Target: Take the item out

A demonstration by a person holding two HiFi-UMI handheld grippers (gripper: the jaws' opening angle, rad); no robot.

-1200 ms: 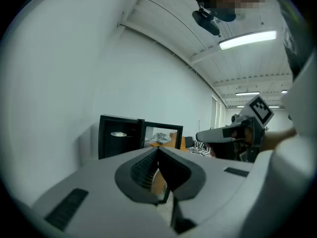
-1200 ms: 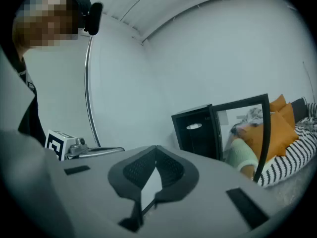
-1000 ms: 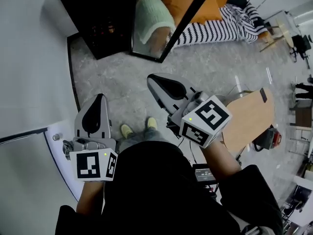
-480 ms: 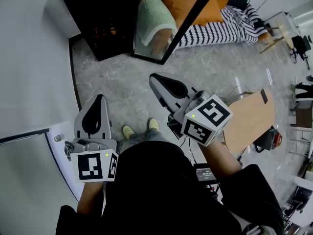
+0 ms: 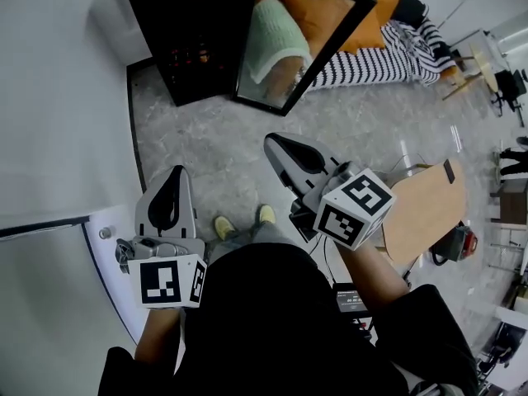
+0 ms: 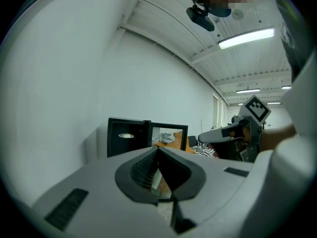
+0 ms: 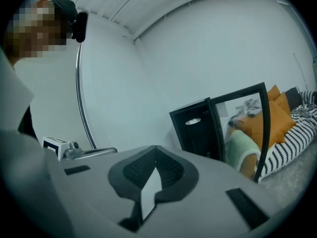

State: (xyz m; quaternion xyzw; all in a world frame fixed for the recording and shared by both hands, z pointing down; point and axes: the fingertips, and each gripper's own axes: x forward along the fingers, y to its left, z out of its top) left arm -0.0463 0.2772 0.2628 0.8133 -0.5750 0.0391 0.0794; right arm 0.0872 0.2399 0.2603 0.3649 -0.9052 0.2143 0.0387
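The item we cannot single out with certainty. A few small reddish shapes (image 5: 188,56) glint on a shelf inside the black cabinet (image 5: 186,35), which stands against the white wall (image 5: 58,97) with its glass door (image 5: 289,48) swung open. We hold both grippers well short of it, above the grey speckled floor (image 5: 214,147). The left gripper (image 5: 175,172) has its 2 jaws closed tip to tip on nothing. The right gripper (image 5: 269,139) is the same, empty and pointing toward the cabinet. Orange cushions (image 5: 363,33) and a striped cover (image 5: 379,52) lie beyond the door, and a wooden board (image 5: 425,209) sits at our right.
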